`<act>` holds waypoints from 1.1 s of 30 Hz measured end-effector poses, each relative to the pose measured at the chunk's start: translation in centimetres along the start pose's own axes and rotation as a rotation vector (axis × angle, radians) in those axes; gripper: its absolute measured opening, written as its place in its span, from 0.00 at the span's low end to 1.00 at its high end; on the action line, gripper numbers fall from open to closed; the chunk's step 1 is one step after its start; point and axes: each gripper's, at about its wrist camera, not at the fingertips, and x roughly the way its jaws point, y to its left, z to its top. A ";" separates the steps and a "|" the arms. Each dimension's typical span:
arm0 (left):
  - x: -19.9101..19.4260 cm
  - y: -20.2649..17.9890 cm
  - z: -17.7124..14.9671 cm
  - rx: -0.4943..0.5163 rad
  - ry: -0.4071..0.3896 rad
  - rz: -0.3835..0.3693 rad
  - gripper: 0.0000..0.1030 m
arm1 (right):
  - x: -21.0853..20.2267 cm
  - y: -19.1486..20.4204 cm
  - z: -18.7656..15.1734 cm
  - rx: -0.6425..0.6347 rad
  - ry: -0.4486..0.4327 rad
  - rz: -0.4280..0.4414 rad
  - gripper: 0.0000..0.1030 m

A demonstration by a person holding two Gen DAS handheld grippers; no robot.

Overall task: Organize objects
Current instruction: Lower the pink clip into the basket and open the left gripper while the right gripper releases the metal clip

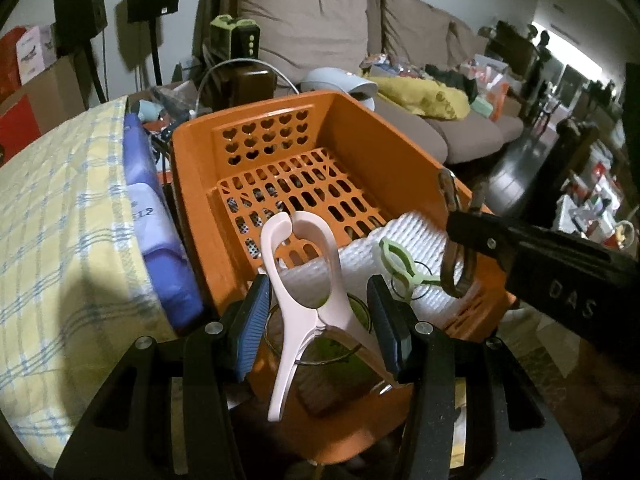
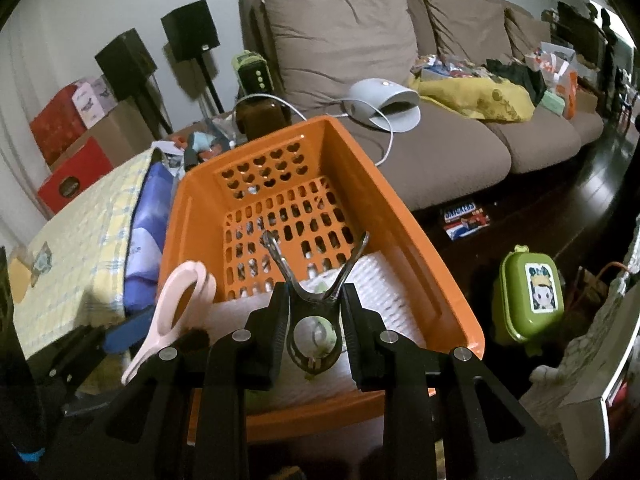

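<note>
Both claws loaded over orange basket (image 1: 192, 184). My left gripper (image 1: 318, 320) clamped on pink clip (image 1: 298, 280), right gripper (image 2: 314, 320) pinching metal clip (image 2: 316, 280). Worry: pink one's barely caught, could slip outside near rim. Green clip (image 1: 400, 264) already lying inside on white pad (image 1: 412, 232).

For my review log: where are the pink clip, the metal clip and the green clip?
pink clip (image 1: 298, 276), left wrist view, loop arm
metal clip (image 2: 316, 300), right wrist view, pinched waist
green clip (image 1: 396, 258), left wrist view, ring
</note>
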 end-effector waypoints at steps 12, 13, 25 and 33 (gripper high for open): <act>2.7 -0.3 0.7 -0.017 0.066 -0.032 0.45 | 1.3 -1.3 -0.3 0.033 0.059 -0.021 0.25; 2.9 -0.3 0.6 -0.019 0.075 -0.030 0.45 | 1.4 -1.3 -0.4 0.035 0.063 -0.019 0.25; 0.4 0.7 1.1 -0.073 0.044 -0.099 0.63 | 0.4 -2.9 0.2 0.116 0.007 -0.020 0.35; -4.3 2.3 2.5 -0.092 -0.007 -0.115 0.68 | 0.4 -2.4 0.3 0.095 0.002 -0.023 0.37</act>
